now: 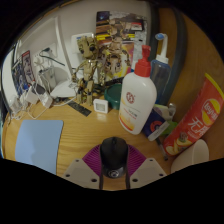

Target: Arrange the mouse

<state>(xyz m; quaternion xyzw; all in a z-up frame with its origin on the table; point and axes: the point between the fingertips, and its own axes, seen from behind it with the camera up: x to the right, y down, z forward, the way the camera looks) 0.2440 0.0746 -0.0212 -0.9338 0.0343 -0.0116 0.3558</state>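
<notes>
Black mouse [113, 153]: clamped between gripper [113, 168] fingers, over desk's [85, 135] near edge
Lotion bottle [138, 97]: beyond, mid-desk

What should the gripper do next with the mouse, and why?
Probably carry the mouse left and set it on the blue pad. The gripper looks shut on the mouse, with a finger at each side. The pad lies bare on the table, left of the fingers, while the bottle and clutter crowd the right.

A white pump bottle [137, 97] stands on the wooden desk [80, 135], a red snack bag [196, 122] beside it (blue sheet [39, 143] opposite).
</notes>
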